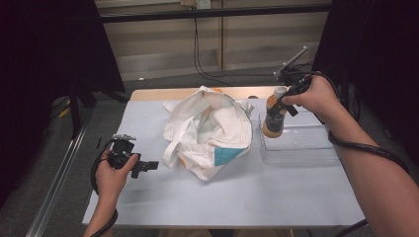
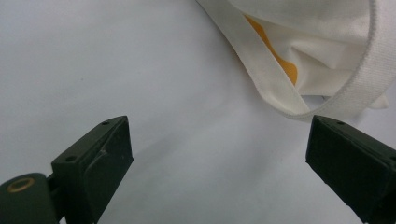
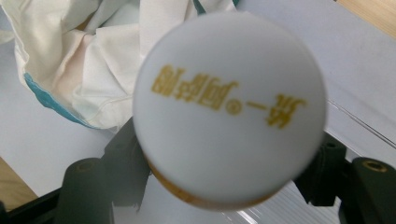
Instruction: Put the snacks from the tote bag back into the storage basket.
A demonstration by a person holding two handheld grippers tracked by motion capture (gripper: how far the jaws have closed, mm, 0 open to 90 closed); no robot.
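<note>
An orange bottle (image 1: 273,121) with a white cap (image 3: 229,109) stands upright at the left end of a clear plastic tray (image 1: 306,143), and my right gripper (image 1: 282,104) is shut on it just below the cap. In the right gripper view the cap faces the camera, with a black jaw on each side of the bottle. A crumpled white tote bag (image 1: 210,131) with a teal patch lies mid-table. My left gripper (image 1: 148,166) hovers low at the table's left, open, with nothing between its jaws; the bag's strap (image 2: 280,88) lies just beyond them.
A white sheet (image 1: 237,192) covers the table, with a wooden edge (image 1: 163,94) at the back. A metal rail (image 1: 59,173) runs along the floor at the left. Black cables (image 1: 202,64) hang behind the table.
</note>
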